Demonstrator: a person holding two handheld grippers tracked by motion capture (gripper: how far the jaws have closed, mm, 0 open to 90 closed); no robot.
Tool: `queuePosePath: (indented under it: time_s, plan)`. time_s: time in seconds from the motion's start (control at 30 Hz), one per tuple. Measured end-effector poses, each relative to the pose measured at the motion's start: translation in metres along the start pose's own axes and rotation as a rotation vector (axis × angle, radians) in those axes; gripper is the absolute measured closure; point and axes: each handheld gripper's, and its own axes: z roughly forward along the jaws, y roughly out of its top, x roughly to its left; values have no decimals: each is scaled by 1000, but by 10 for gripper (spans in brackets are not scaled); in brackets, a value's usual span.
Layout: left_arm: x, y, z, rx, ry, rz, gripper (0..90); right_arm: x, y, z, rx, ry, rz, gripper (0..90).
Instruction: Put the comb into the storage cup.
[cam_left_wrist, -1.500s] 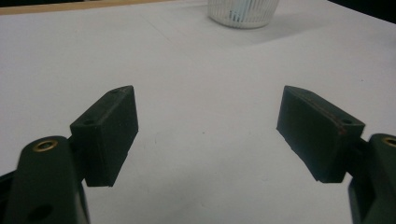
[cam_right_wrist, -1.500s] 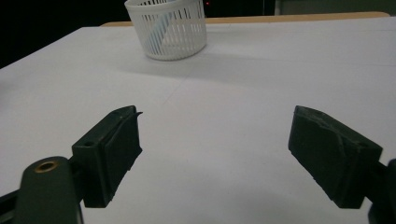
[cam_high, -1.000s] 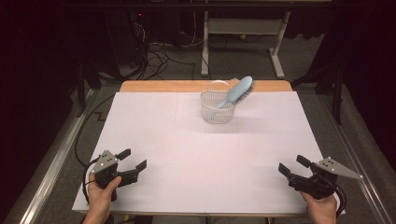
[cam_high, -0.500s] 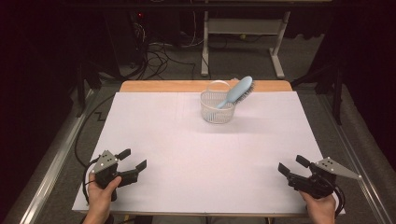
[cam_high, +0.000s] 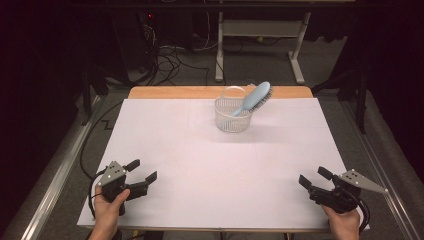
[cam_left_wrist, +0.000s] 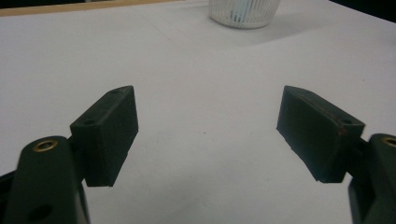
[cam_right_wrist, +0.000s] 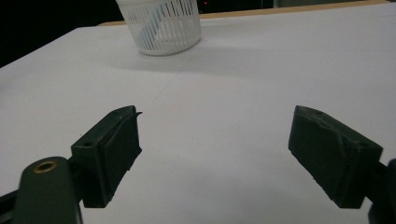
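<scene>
No change since a second ago: left hand-held gripper (cam_high: 141, 171) and right hand-held gripper (cam_high: 311, 178) remain wide open, empty, well apart from basket (cam_high: 232, 115) holding brush (cam_high: 253, 98). Work not begun.

1. My work surface is a table (cam_high: 150, 93) with a wooden top, its bare wood showing as a strip along the far edge.
2. A white sheet (cam_high: 200, 165) lies flat on it, covering nearly the whole top down to my near edge.
3. Directly on the sheet, toward the far middle, stands a white slotted basket (cam_high: 232, 118), upright.
4. Faint straight lines cross the sheet, possibly creases.
</scene>
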Motion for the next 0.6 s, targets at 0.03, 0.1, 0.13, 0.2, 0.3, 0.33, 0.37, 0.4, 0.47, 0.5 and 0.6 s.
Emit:
queuePosePath:
  time_s: [0.03, 0.1, 0.13, 0.2, 0.3, 0.33, 0.37, 0.4, 0.47, 0.5, 0.6]
  plan:
    - [0, 0, 0, 0, 0, 0, 215, 0, 0, 0, 1, 0, 0, 172]
    - [0, 0, 0, 0, -1, 0, 215, -1, -1, 1, 2, 0, 1, 172]
    - [0, 0, 0, 0, -1, 0, 215, -1, -1, 1, 2, 0, 2, 172]
    - [0, 0, 0, 0, -1, -1, 215, 0, -1, 0, 3, 1, 1, 172]
    - [0, 0, 0, 0, -1, -1, 215, 0, -2, 0, 2, 1, 2, 172]
    - [0, 0, 0, 0, -1, 0, 215, 0, -2, 0, 3, 0, 2, 172]
    - [0, 0, 0, 0, -1, 0, 215, 0, -2, 0, 4, 0, 1, 172]
    - [0, 0, 0, 0, -1, 0, 215, 0, -2, 0, 5, 0, 0, 171]
    - [0, 0, 0, 0, -1, 0, 215, 0, -2, 0, 6, 0, 1, 172]
    - [0, 0, 0, 0, 0, 0, 215, -1, -2, 1, 6, 1, 2, 172]
    - [-1, 0, 0, 1, 0, 0, 215, -1, -2, 0, 4, 0, 1, 172]
